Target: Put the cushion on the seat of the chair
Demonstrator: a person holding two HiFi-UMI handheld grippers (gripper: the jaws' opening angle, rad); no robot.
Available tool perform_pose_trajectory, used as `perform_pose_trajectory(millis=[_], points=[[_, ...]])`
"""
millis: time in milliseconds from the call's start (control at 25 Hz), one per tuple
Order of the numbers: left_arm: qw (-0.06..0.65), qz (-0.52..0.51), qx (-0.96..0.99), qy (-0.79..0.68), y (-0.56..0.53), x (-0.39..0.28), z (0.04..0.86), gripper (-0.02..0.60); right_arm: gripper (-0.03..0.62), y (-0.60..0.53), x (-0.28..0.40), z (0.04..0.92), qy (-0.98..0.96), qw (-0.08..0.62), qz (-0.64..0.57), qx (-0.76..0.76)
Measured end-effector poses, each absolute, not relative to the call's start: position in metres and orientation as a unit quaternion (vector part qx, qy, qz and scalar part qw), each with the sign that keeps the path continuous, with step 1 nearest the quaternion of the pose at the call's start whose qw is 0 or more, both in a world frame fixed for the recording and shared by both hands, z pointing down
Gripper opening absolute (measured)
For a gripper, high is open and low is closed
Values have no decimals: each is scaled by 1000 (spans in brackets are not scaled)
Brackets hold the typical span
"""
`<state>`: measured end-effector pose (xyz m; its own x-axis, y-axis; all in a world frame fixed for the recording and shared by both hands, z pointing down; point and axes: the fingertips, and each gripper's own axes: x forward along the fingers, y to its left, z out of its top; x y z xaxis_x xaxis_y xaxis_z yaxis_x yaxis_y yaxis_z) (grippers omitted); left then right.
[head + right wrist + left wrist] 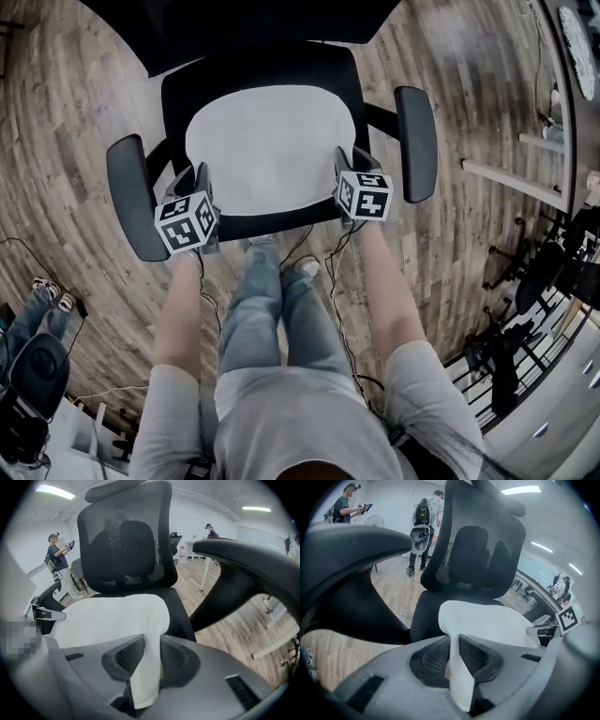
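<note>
A white cushion (272,145) lies over the black seat (272,225) of an office chair, between its two armrests. My left gripper (200,180) is shut on the cushion's near left corner. My right gripper (345,167) is shut on its near right corner. In the left gripper view the cushion (487,623) spreads away over the seat and a fold of its edge is pinched between the two pads at the left gripper (454,654). The right gripper view shows the same: the cushion (108,618) runs into the right gripper (149,657), clamped between both pads.
The left armrest (131,197) and right armrest (417,141) flank the grippers closely. The tall mesh backrest (126,541) rises behind the seat. The person's legs (272,309) stand at the seat's front edge. Other chairs (525,291) stand at the right; people (347,506) stand far off.
</note>
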<state>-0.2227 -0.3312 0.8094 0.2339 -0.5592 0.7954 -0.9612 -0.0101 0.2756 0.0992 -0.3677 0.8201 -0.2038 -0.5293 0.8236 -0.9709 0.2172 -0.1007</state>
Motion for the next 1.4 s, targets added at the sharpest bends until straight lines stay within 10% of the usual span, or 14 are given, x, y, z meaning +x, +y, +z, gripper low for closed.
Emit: perform_pose_trajectory(millis=[1120,1400], points=[[345,234,672,-612,-347,-229,797,167,133,-379,118,813,-684,342,281,581],[312,216,684,-624,-341,-223,762,12,20,-371,96,779,-723,297,273,561]])
